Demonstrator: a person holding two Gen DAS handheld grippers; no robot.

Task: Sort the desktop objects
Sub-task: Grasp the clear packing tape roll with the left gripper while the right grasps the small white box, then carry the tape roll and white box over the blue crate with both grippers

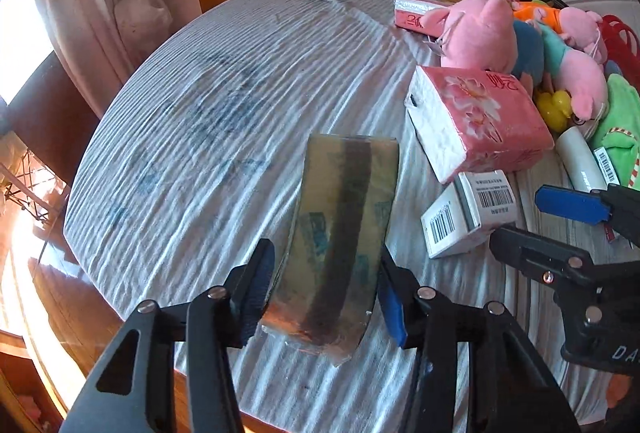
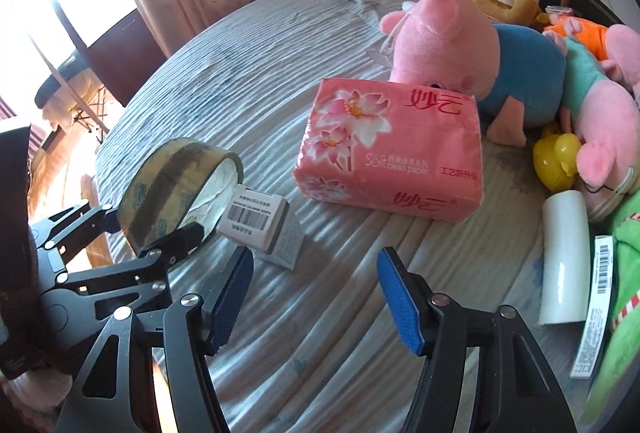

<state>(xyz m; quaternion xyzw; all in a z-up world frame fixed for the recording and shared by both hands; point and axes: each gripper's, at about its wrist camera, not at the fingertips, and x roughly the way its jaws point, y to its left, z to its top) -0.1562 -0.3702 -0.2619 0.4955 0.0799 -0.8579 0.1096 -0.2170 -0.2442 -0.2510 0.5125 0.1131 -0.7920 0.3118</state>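
Grey ribbed cloth covers the round table [image 1: 208, 81], with the plush toys [image 2: 448, 45] and the pink tissue pack [image 2: 392, 157] heaped on its right side. Between them and the bare left stands the tape roll [image 1: 340, 233] on edge, the left gripper [image 1: 324, 293] straddling it, pads seemingly just off its sides. Judged from this, draw that gripper straight back so the roll neither tips nor rolls away, while the right gripper [image 2: 316, 297], jaws wide and empty, hovers near the small barcoded box [image 2: 256, 221].
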